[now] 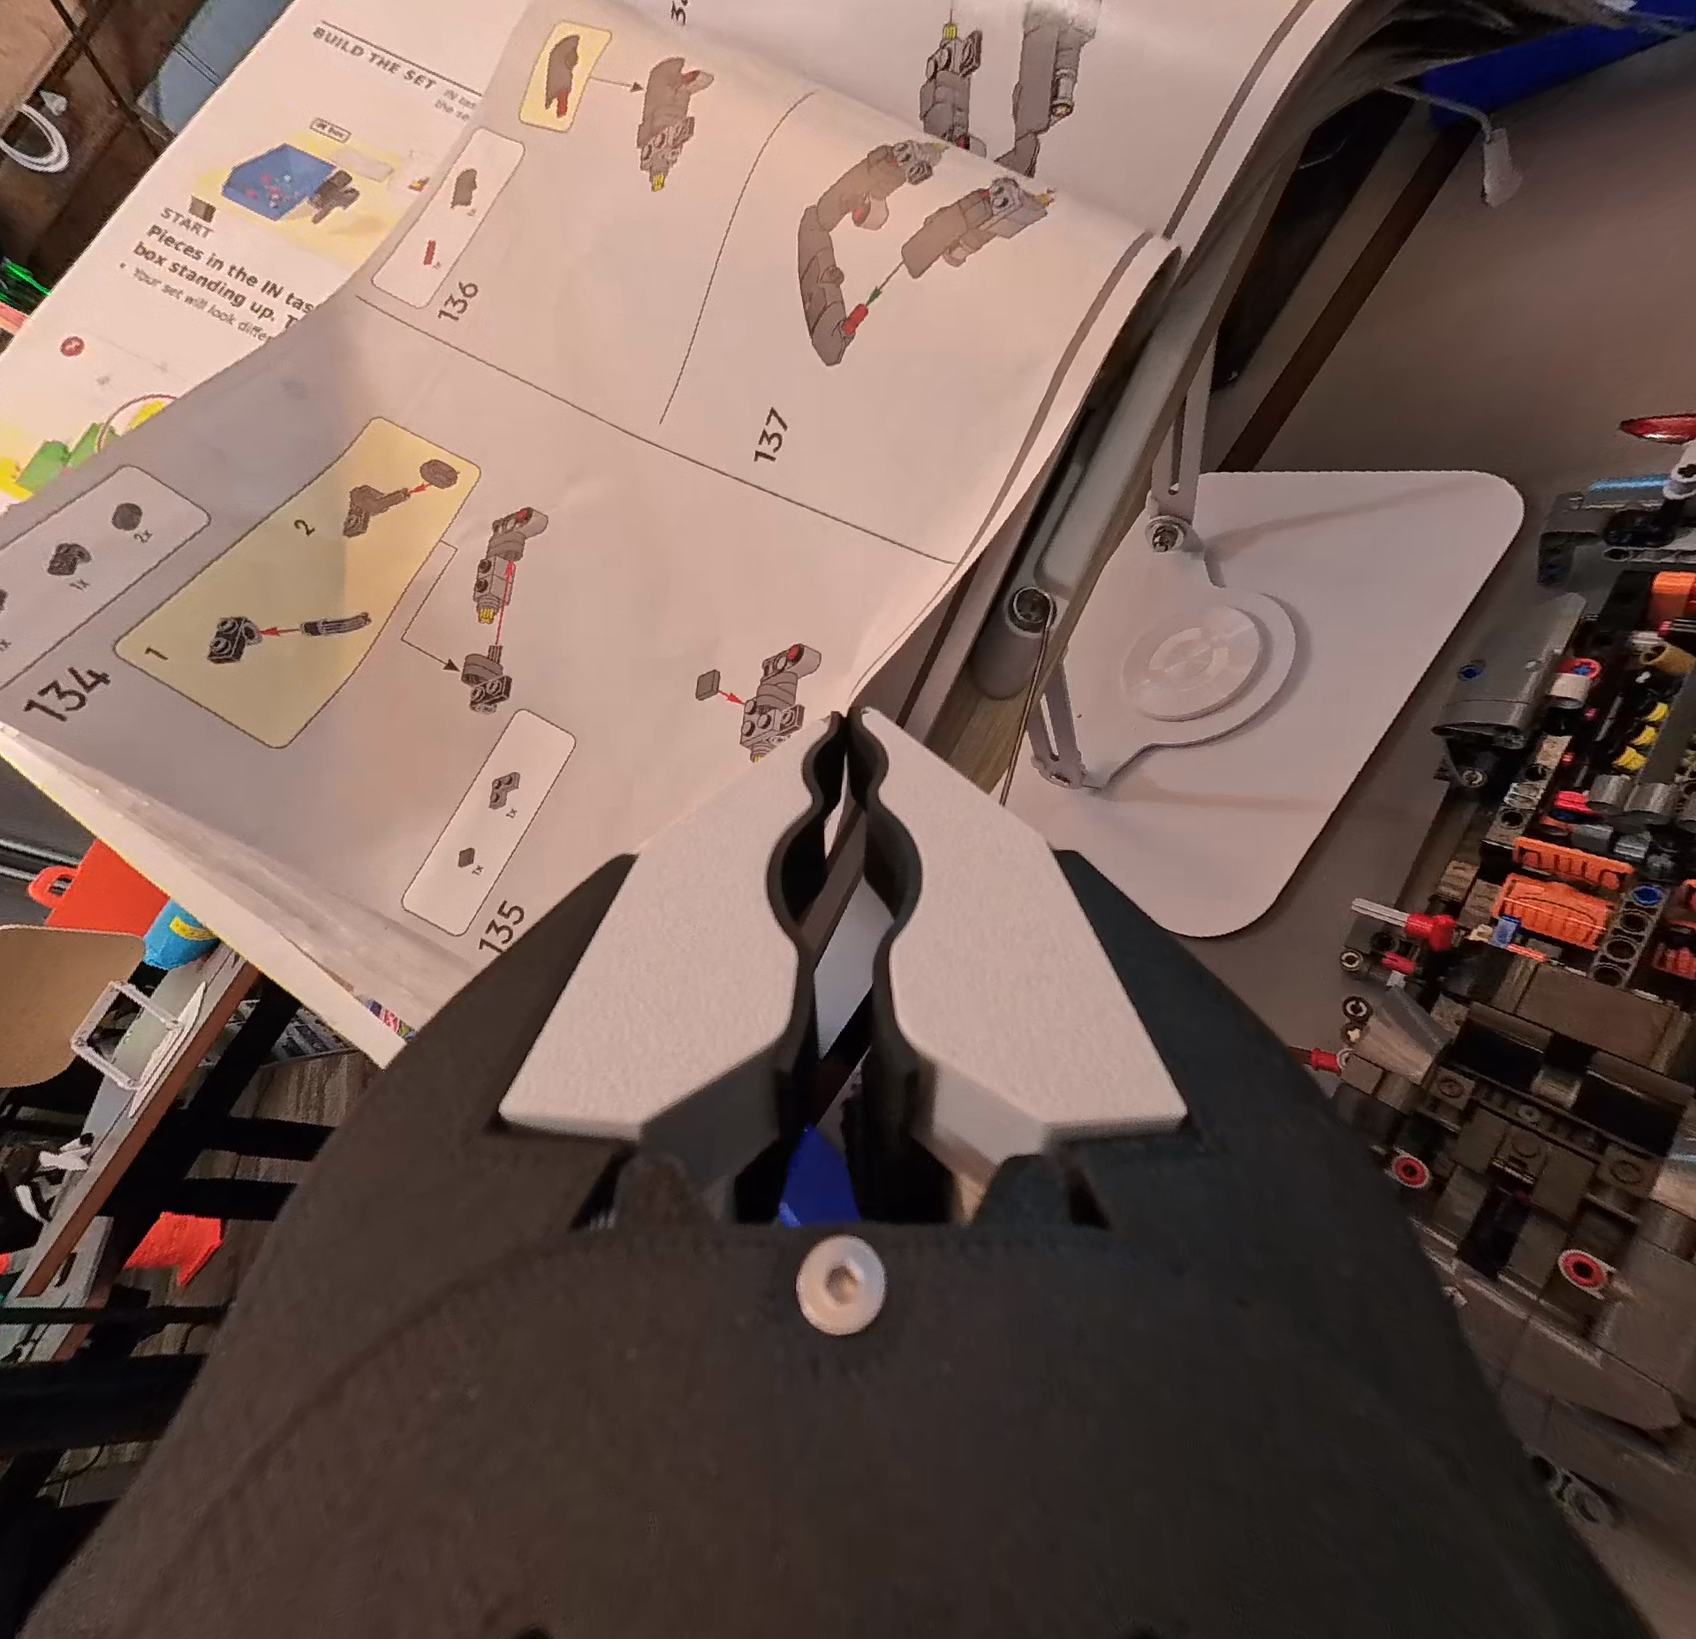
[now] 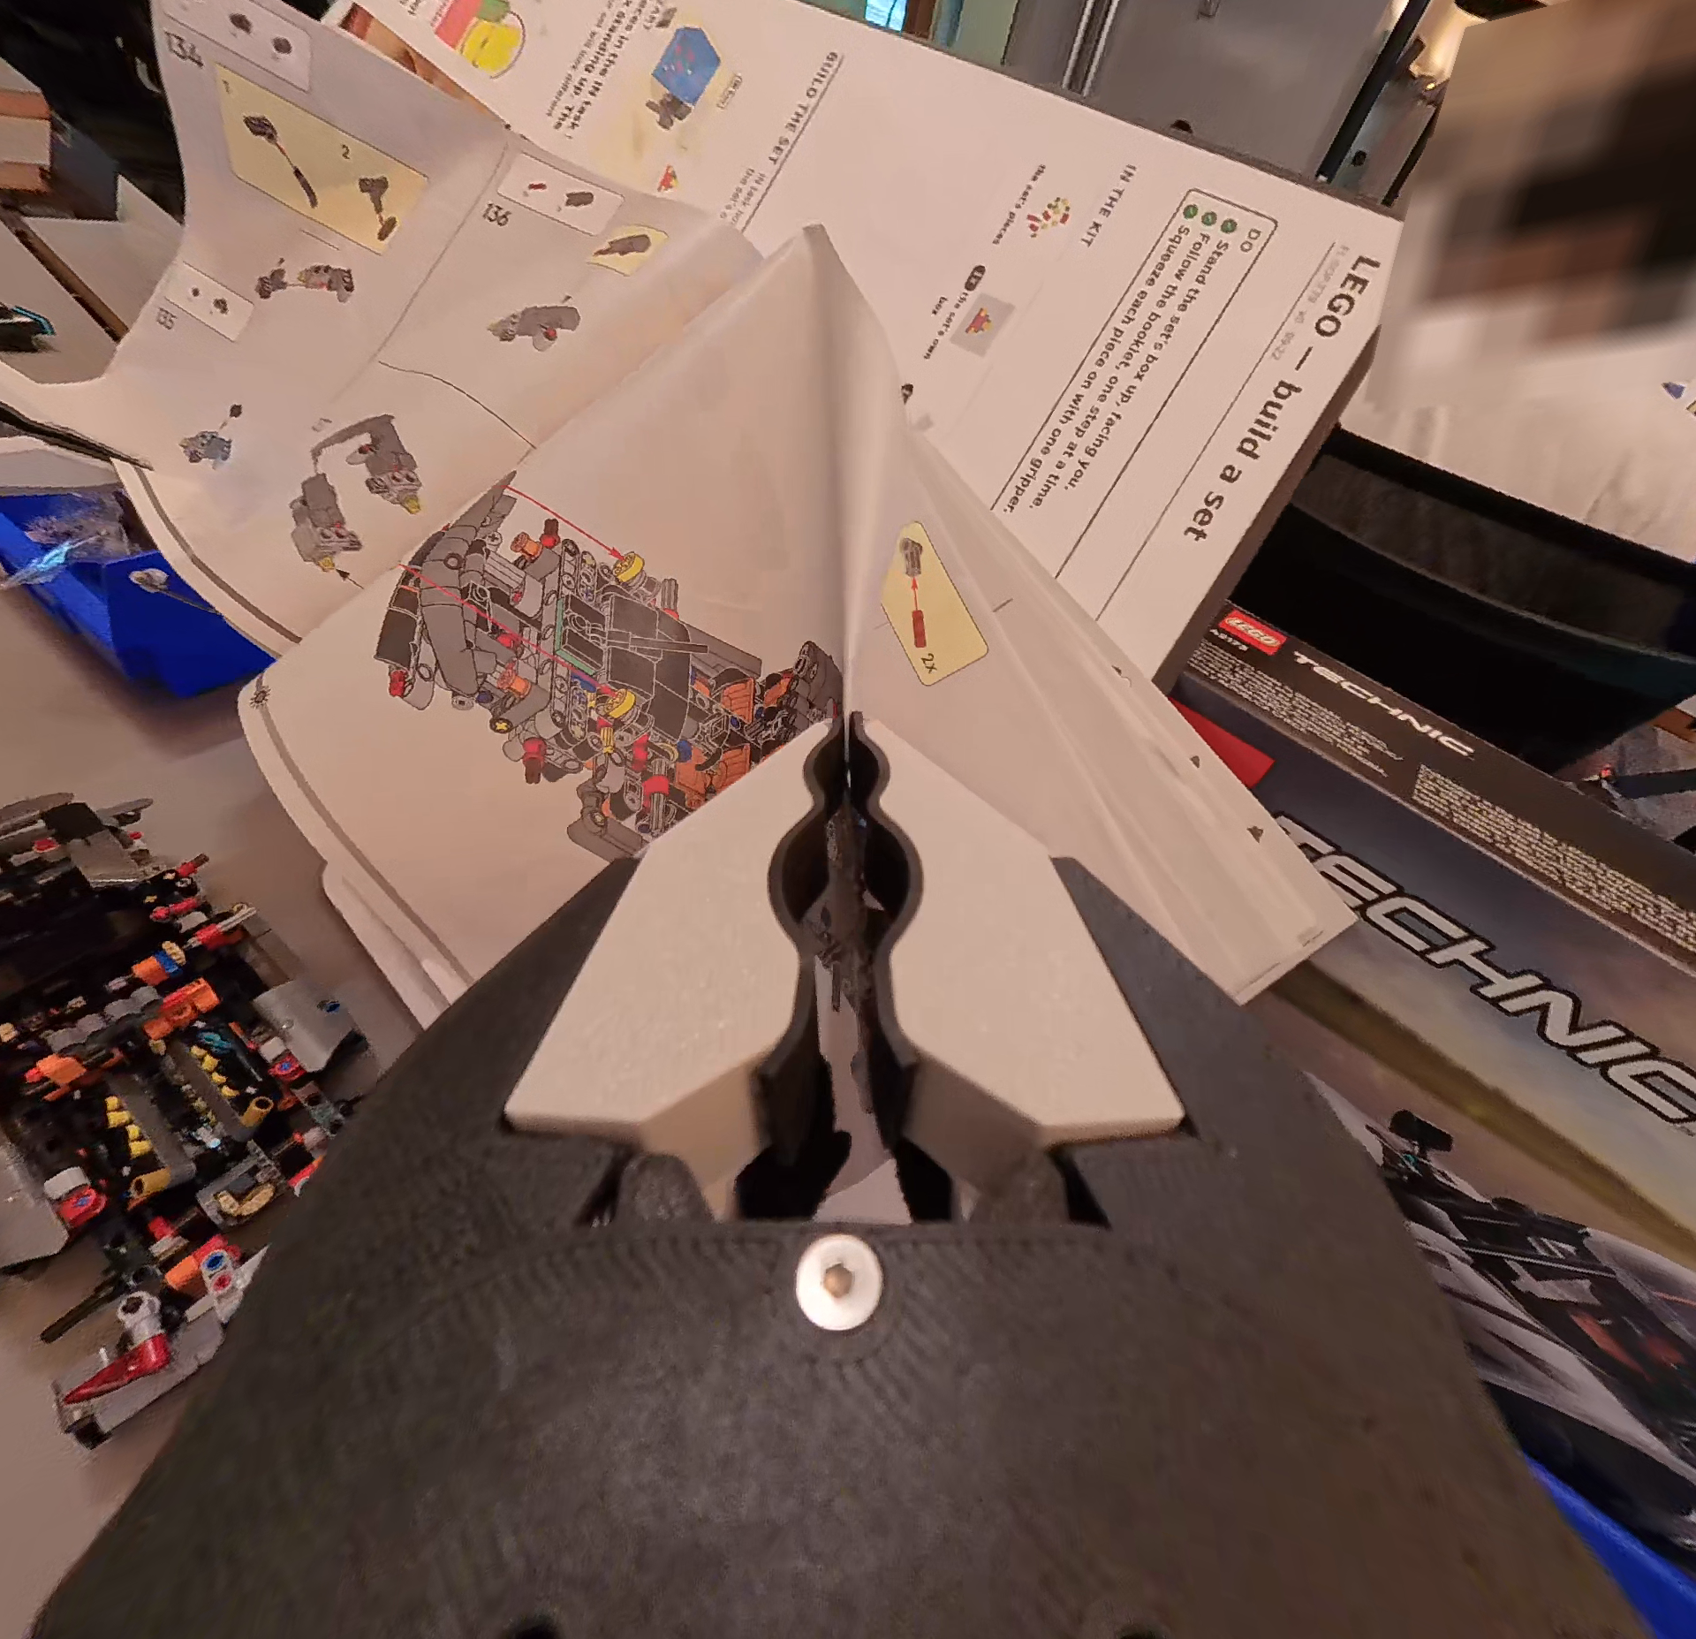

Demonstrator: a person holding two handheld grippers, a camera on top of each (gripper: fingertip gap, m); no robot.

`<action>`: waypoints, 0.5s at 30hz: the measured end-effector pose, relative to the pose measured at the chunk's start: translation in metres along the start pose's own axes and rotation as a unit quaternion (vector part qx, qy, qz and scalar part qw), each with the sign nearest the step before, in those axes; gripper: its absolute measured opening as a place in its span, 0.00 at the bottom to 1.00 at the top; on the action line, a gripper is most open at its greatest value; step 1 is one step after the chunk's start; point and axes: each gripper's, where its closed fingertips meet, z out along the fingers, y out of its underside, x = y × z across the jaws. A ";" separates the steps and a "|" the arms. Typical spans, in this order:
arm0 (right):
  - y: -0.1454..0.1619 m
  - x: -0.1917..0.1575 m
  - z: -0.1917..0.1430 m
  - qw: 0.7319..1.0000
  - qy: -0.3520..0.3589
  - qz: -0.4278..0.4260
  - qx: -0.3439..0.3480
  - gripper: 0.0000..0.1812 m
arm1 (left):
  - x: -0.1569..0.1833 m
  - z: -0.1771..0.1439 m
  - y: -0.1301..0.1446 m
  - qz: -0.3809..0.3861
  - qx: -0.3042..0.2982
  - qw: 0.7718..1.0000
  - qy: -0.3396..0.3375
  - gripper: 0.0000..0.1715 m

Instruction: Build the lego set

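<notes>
The instruction booklet [image 1: 596, 402] stands open on a grey stand. My left gripper [image 1: 846, 723] is shut, with its tips on the lower right edge of a lifted, curled page [image 1: 275, 640] that shows build steps. My right gripper [image 2: 846, 732] is shut on the edge of another page [image 2: 753, 457], which is pulled up into a peak toward the camera. A drawing of the model shows on the left of that page. The partly built grey, black and orange Lego model [image 1: 1560, 906] lies on the table, also at the left of the right wrist view [image 2: 138, 1044].
The stand's flat grey base [image 1: 1331, 677] sits beside the model. A white printed instruction sheet [image 2: 1101, 310] stands behind the booklet. The set's black box [image 2: 1468, 906] lies to the right. A blue bin [image 2: 138, 613] sits at the left. Left tips to right tips: about 30 centimetres.
</notes>
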 end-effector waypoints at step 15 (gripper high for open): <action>-0.013 -0.013 -0.003 1.000 -0.023 0.000 0.008 0.00 | 0.000 -0.001 -0.001 0.001 0.001 1.000 0.000 0.00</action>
